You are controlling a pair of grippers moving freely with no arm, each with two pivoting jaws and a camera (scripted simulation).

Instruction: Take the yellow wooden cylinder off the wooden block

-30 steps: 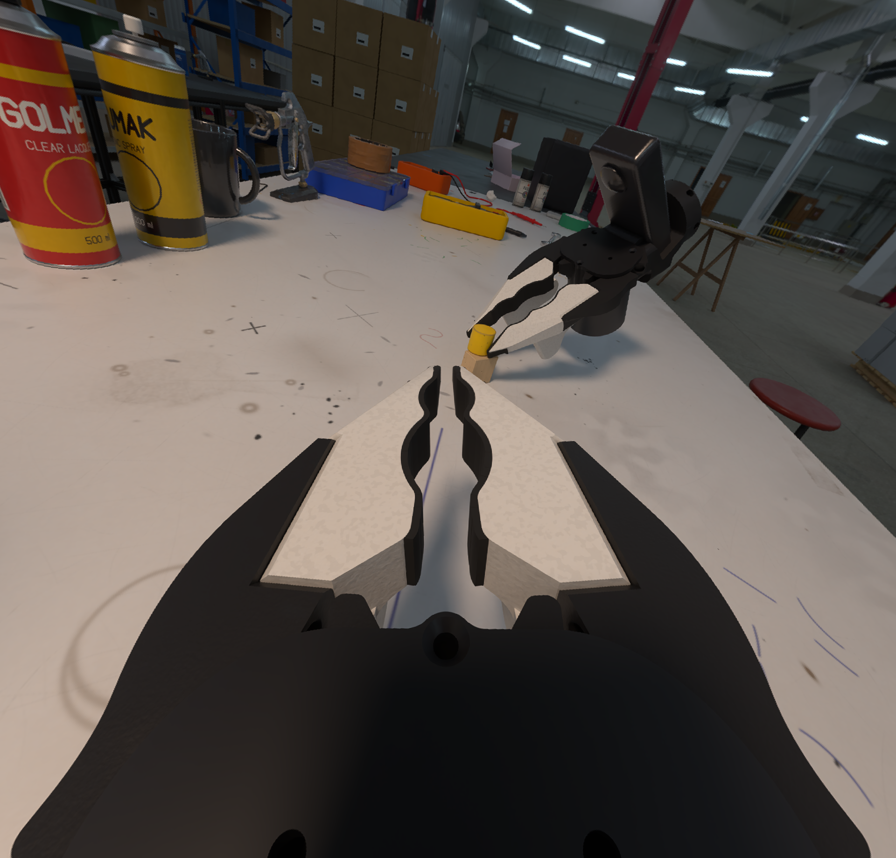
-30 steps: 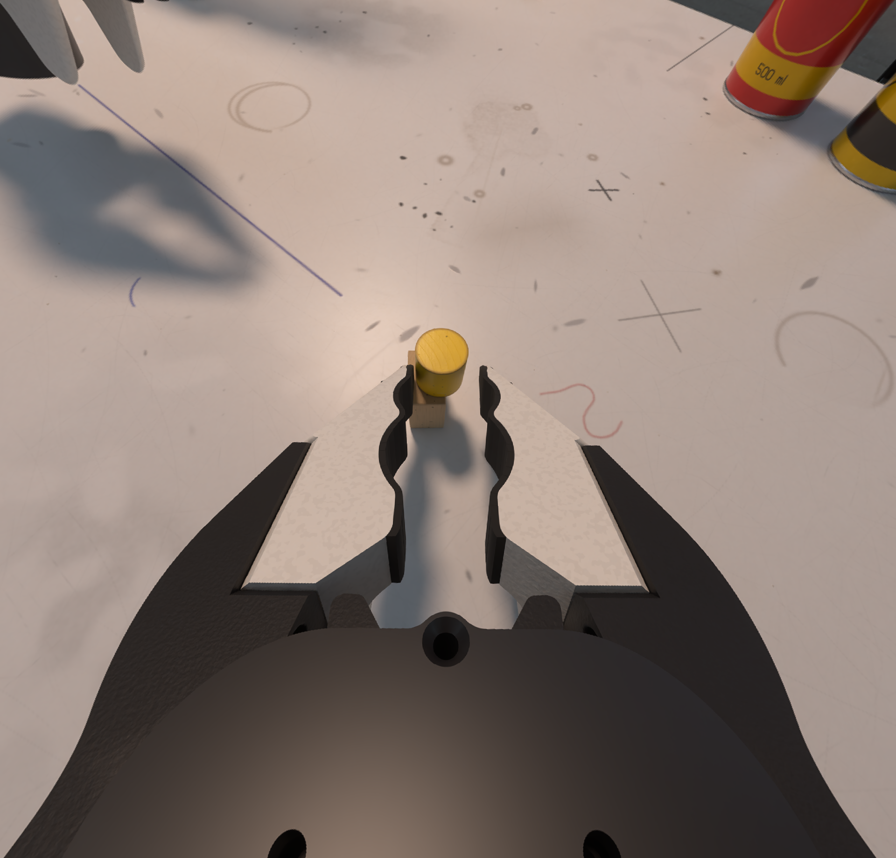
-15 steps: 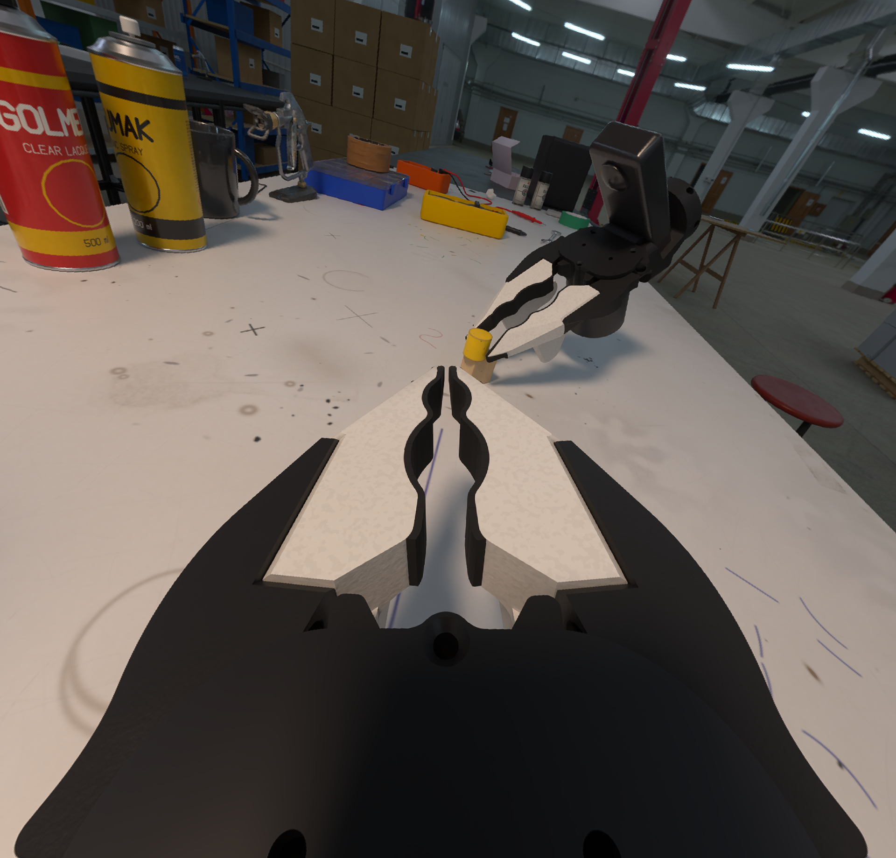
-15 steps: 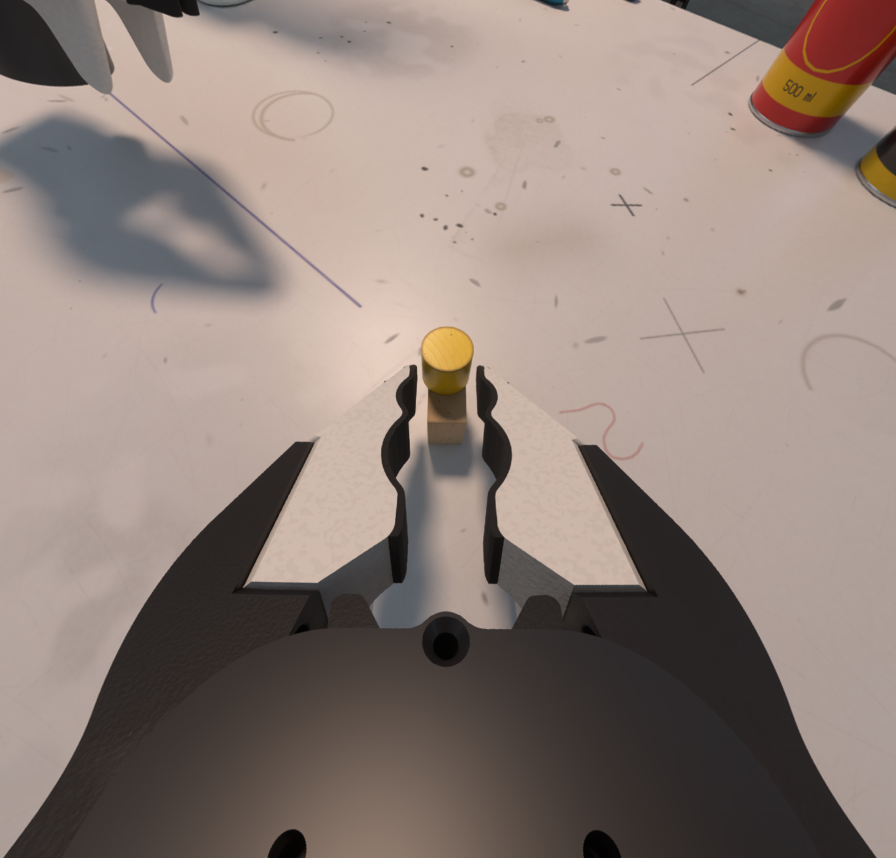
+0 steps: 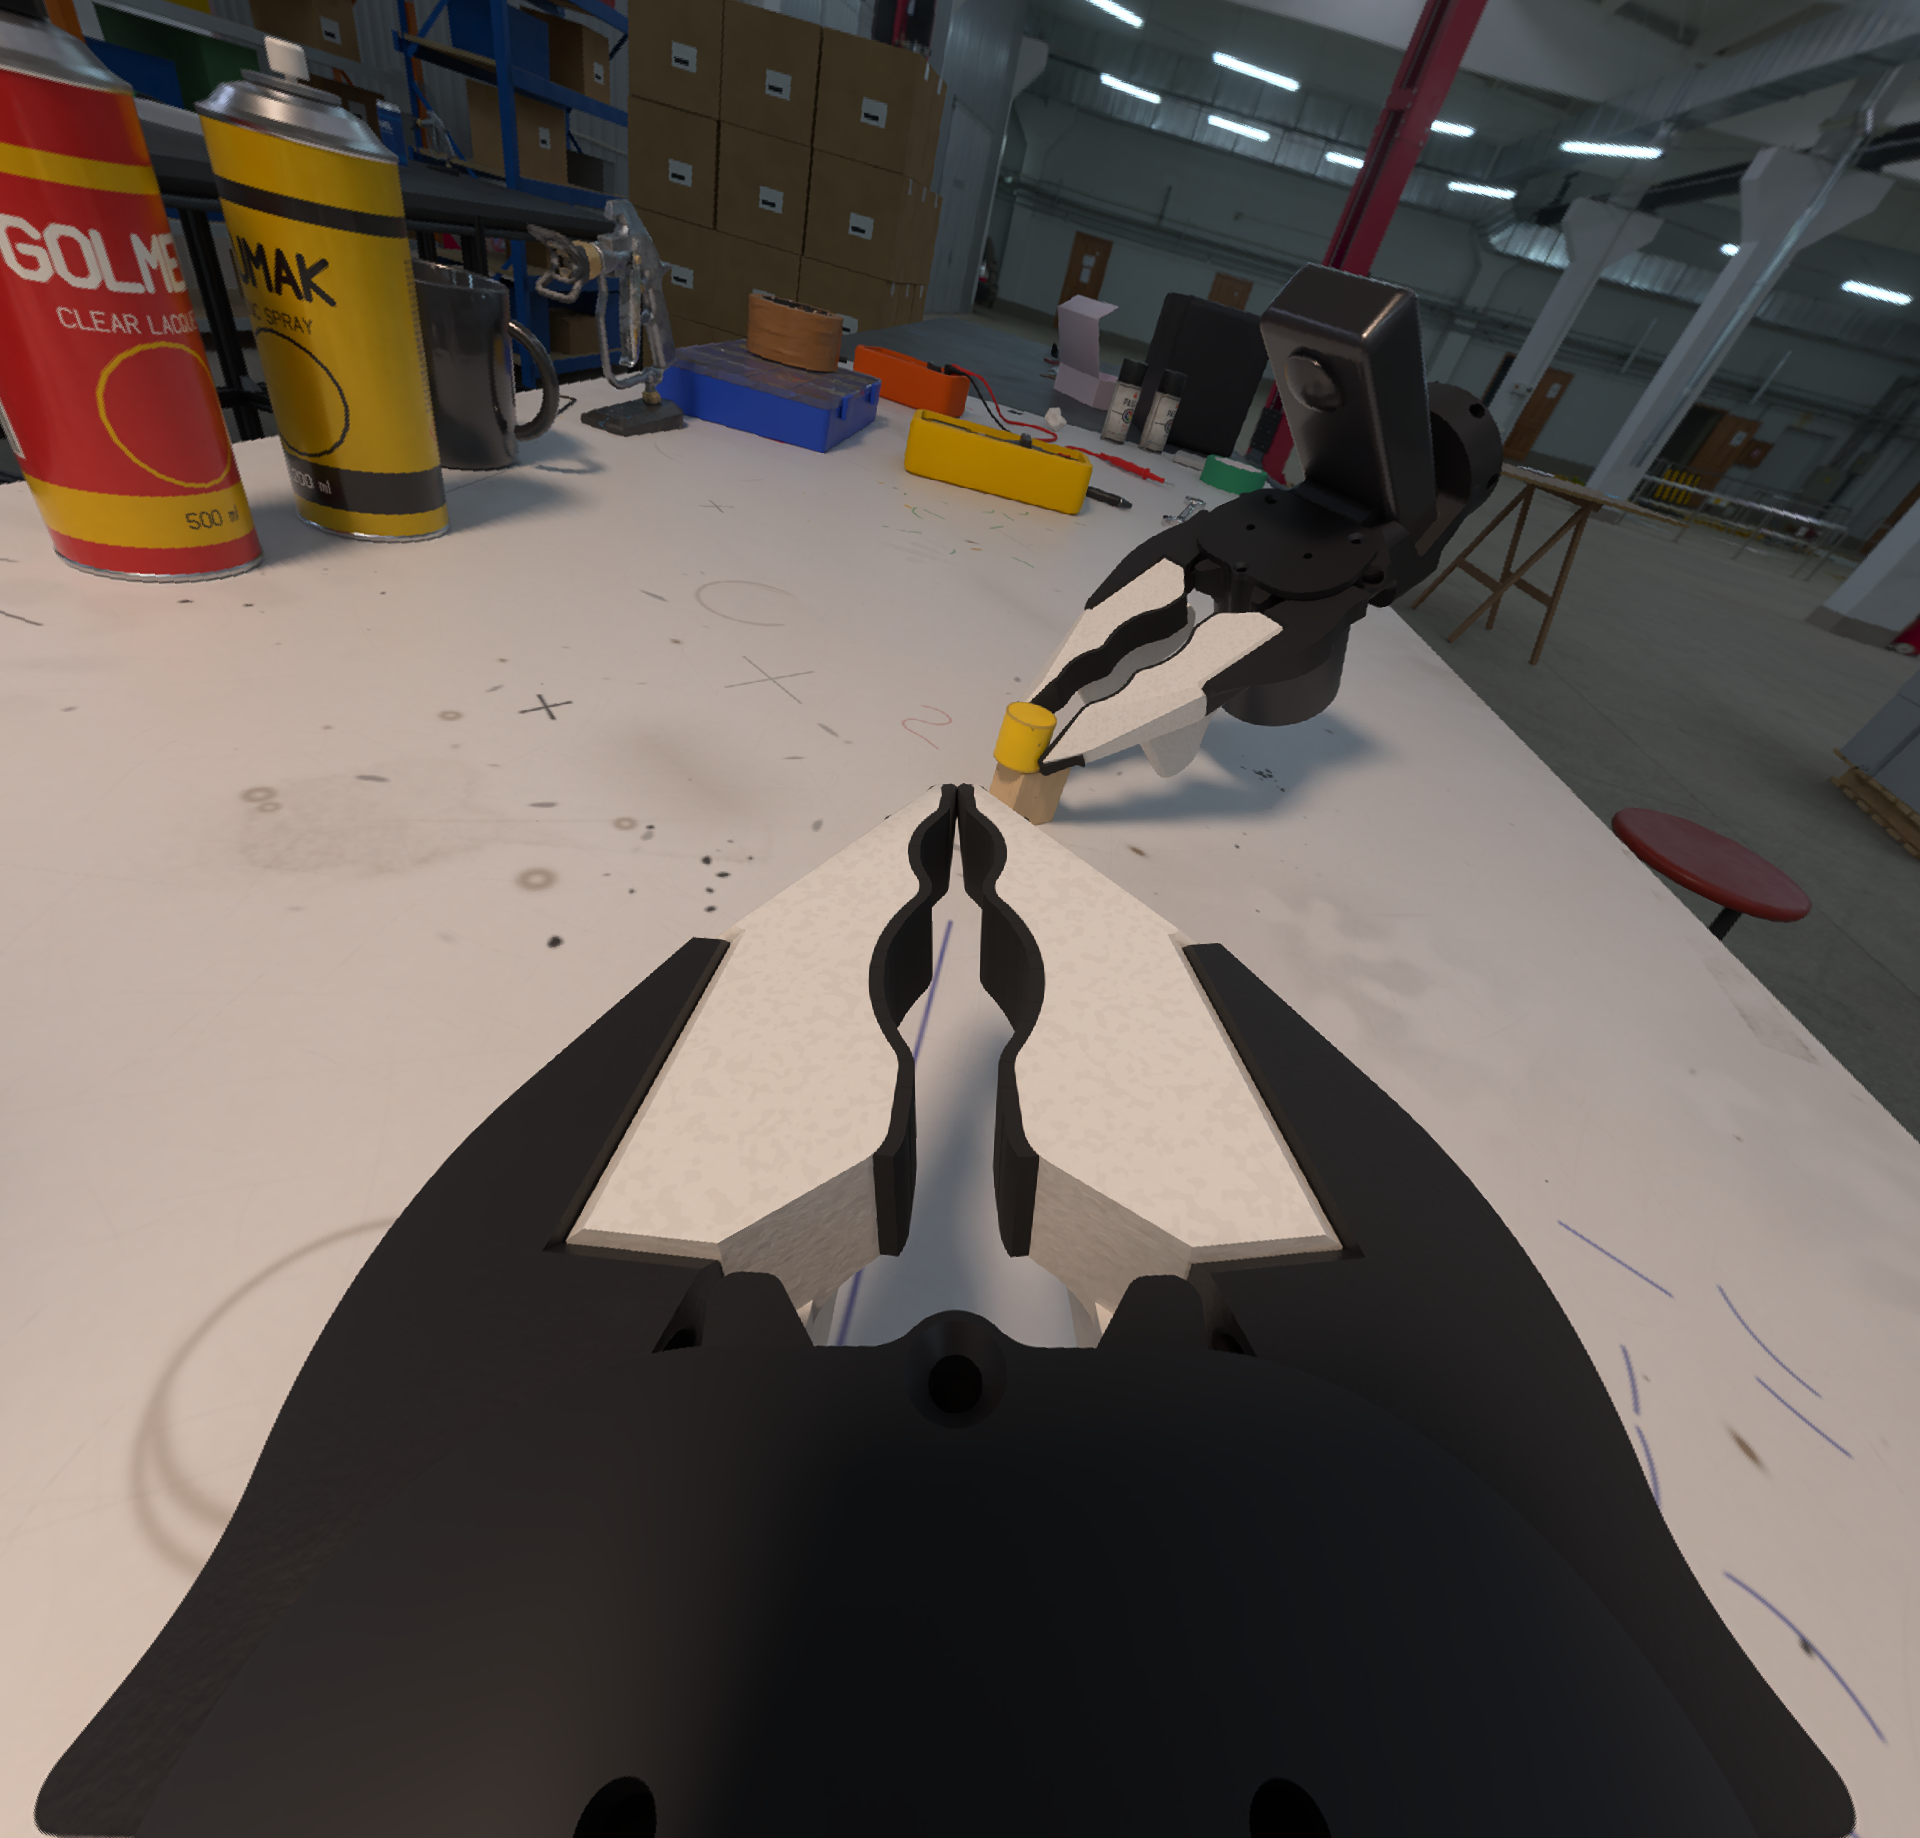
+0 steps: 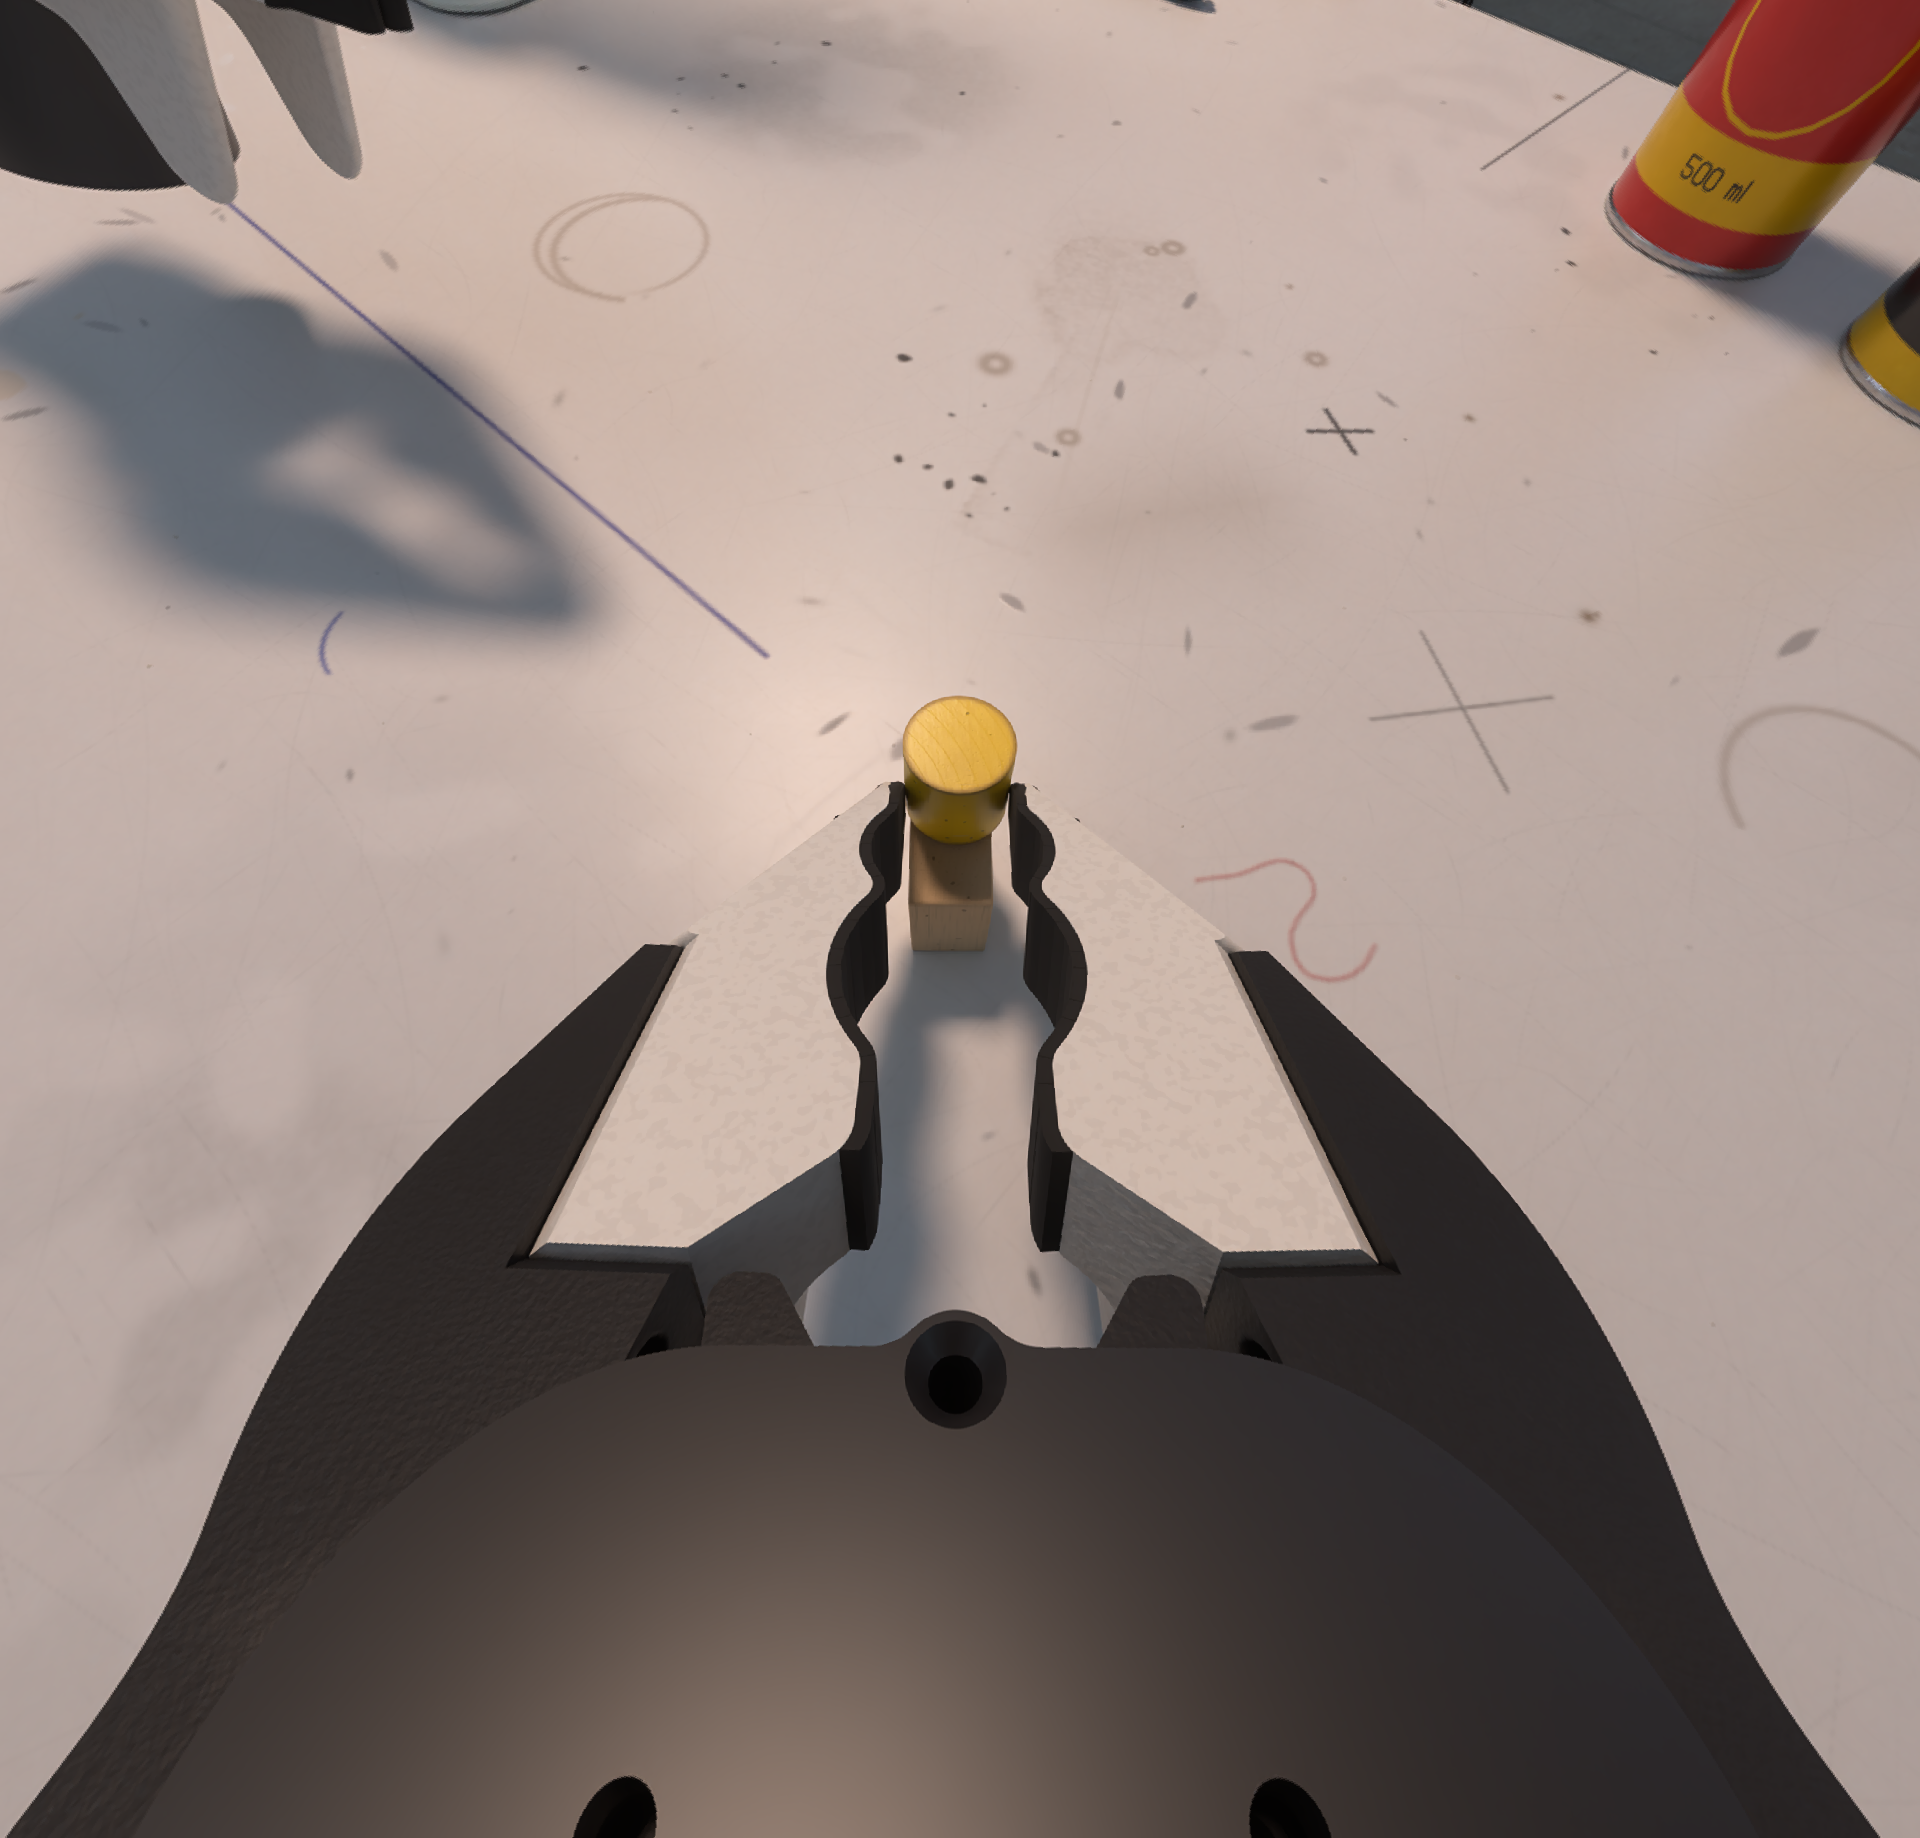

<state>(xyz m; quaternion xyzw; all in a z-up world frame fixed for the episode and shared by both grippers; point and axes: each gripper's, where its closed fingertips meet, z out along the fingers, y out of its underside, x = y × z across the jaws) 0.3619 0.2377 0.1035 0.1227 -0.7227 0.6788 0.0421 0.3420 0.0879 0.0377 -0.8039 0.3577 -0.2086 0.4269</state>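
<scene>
The right gripper (image 6: 956,801) is angling down, its jaws pinching the yellow wooden cylinder (image 6: 958,770) standing on the wooden block (image 6: 948,905) mid-tabletop (image 6: 1143,541). The left gripper (image 5: 956,793) is hovering nearby, jaws pressed together.

A tall red-and-yellow spray can (image 5: 104,334) stands at the upper left of the left wrist view, a yellow-and-black spray can (image 5: 327,334) beside it, then a dark grey mug (image 5: 473,370). Farther back lie a blue plastic case (image 5: 769,406) and a yellow box (image 5: 992,458), possibly a meter. A round red stool (image 5: 1709,879) sits at right.
</scene>
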